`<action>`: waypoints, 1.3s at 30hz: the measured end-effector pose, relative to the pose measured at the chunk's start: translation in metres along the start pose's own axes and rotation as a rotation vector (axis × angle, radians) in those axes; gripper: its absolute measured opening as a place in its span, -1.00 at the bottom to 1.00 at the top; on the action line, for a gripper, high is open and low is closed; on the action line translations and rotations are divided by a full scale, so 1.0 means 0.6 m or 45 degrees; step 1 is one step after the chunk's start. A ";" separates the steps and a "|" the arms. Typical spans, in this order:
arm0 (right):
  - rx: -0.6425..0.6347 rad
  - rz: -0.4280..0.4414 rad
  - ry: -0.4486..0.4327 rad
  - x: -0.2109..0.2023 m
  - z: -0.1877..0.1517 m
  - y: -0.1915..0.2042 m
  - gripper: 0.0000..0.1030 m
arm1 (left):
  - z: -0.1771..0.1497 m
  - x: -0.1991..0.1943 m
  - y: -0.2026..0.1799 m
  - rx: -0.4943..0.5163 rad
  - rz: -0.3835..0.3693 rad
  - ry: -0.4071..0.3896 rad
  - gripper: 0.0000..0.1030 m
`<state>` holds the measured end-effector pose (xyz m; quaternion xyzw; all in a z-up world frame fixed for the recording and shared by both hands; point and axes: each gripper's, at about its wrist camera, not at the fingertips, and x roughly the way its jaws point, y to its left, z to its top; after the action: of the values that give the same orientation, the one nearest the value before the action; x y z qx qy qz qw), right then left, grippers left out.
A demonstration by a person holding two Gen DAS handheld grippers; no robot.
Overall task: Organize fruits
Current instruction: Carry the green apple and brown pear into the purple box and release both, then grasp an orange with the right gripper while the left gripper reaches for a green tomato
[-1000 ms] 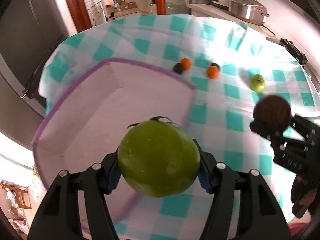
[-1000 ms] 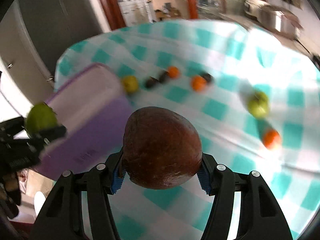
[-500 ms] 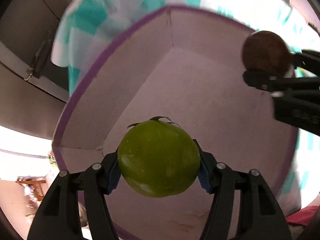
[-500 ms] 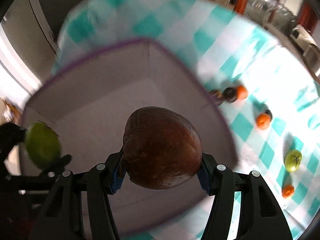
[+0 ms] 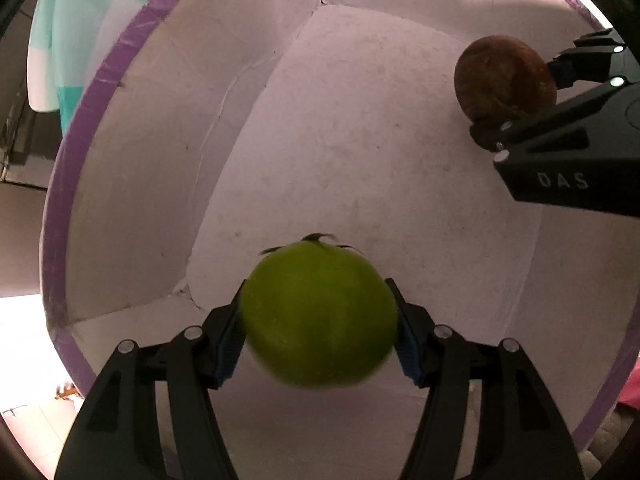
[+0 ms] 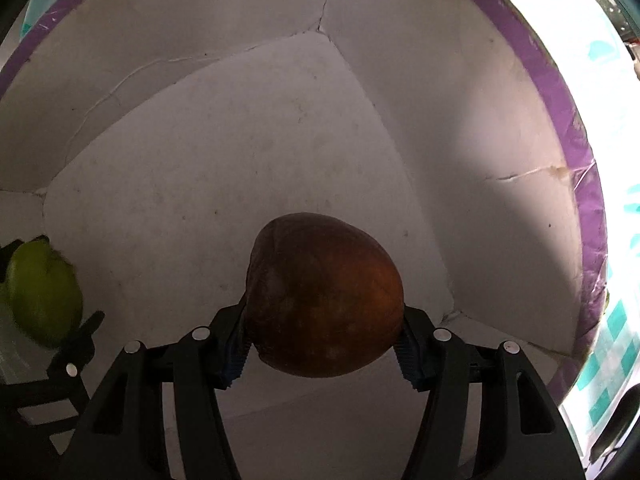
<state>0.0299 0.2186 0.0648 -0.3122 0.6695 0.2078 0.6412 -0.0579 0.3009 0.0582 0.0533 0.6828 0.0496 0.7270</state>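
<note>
My left gripper (image 5: 320, 336) is shut on a green tomato (image 5: 318, 314) and holds it inside a white box with a purple rim (image 5: 64, 160), above its floor. My right gripper (image 6: 322, 340) is shut on a round brown fruit (image 6: 324, 296) and holds it inside the same box (image 6: 576, 168). The brown fruit also shows at the upper right of the left wrist view (image 5: 504, 76), held by the right gripper (image 5: 516, 96). The green tomato also shows at the left edge of the right wrist view (image 6: 40, 292). The box floor below both fruits is bare.
A teal and white checked tablecloth (image 5: 60, 32) shows beyond the box rim at the upper left, and in the right wrist view (image 6: 616, 320) along the right edge. The box walls surround both grippers closely.
Both grippers have moved from above the table to over and down into the box, each still holding its fruit. The loose fruits on the cloth have gone out of view.
</note>
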 end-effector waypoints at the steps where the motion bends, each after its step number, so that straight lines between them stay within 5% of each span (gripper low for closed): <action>1: 0.000 0.000 -0.007 -0.002 0.003 0.001 0.33 | 0.000 0.002 0.000 0.002 0.017 -0.007 0.46; 3: 0.010 -0.004 -0.035 -0.011 -0.001 -0.002 0.50 | -0.007 0.002 0.006 -0.018 0.017 -0.014 0.50; 13: -0.032 0.031 -0.071 -0.027 -0.047 0.021 0.52 | -0.057 0.001 0.012 -0.035 0.055 0.036 0.52; 20: -0.094 0.122 -0.449 -0.111 -0.104 0.020 0.53 | -0.091 -0.047 0.013 -0.061 -0.002 -0.121 0.66; 25: -0.063 0.296 -0.655 -0.155 -0.188 -0.017 0.55 | -0.115 -0.054 0.002 -0.120 0.060 -0.082 0.69; 30: 0.065 0.437 -0.850 -0.199 -0.249 -0.107 0.56 | -0.145 -0.059 -0.031 -0.168 0.103 -0.016 0.69; 34: 0.400 0.439 -1.006 -0.201 -0.327 -0.262 0.65 | -0.158 -0.083 -0.025 -0.258 0.123 -0.093 0.69; 37: 0.630 0.328 -0.983 -0.167 -0.383 -0.370 0.66 | -0.172 -0.137 -0.045 -0.371 0.149 -0.216 0.71; 39: 0.773 0.214 -0.865 -0.113 -0.425 -0.446 0.66 | -0.172 -0.176 -0.070 -0.451 0.155 -0.296 0.80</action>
<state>0.0262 -0.1361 0.1880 0.0308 0.4750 0.1441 0.8676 -0.1676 0.2448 0.1497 -0.0287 0.5704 0.2063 0.7945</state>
